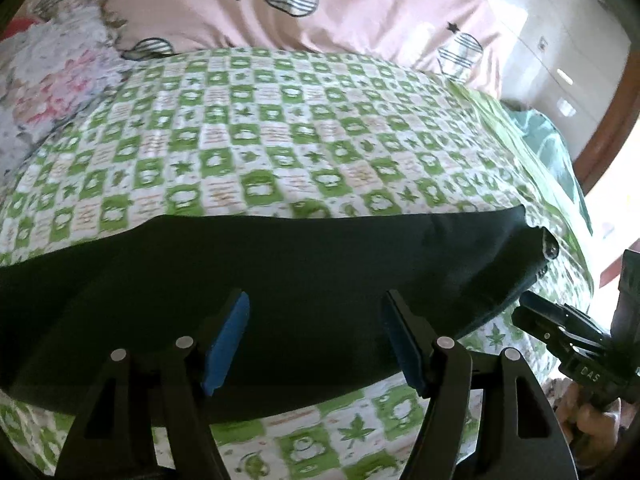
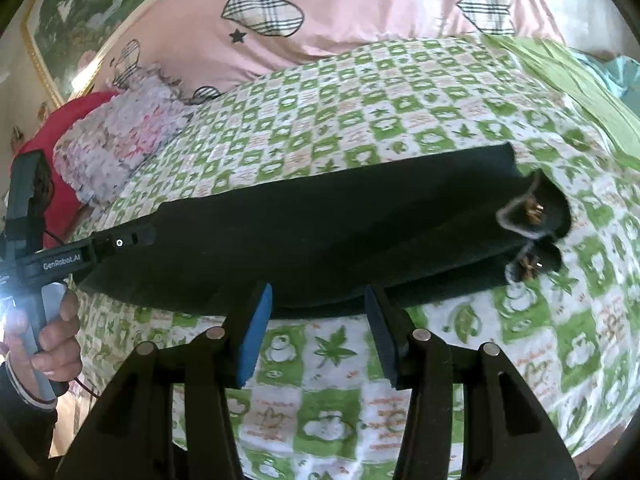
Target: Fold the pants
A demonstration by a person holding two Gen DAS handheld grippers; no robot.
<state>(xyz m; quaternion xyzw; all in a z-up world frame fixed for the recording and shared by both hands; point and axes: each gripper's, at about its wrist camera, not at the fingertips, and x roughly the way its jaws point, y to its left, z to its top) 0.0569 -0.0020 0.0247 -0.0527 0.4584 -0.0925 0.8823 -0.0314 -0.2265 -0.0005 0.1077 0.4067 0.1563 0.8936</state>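
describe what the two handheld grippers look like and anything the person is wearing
Both the left gripper and the right gripper are black, each with two fingers faced with blue pads. The left one's body reads GenRobot.AI in white, on a grey handle. A dark sleeve has a striped cuff.

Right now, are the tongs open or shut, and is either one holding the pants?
Left tongs: open, holding nothing, above the pants.
Right tongs: open, holding nothing, at the pants' near edge.

pants (image 2: 320, 232) on bedsheet (image 2: 360, 92), pillow (image 2: 320, 8) behind
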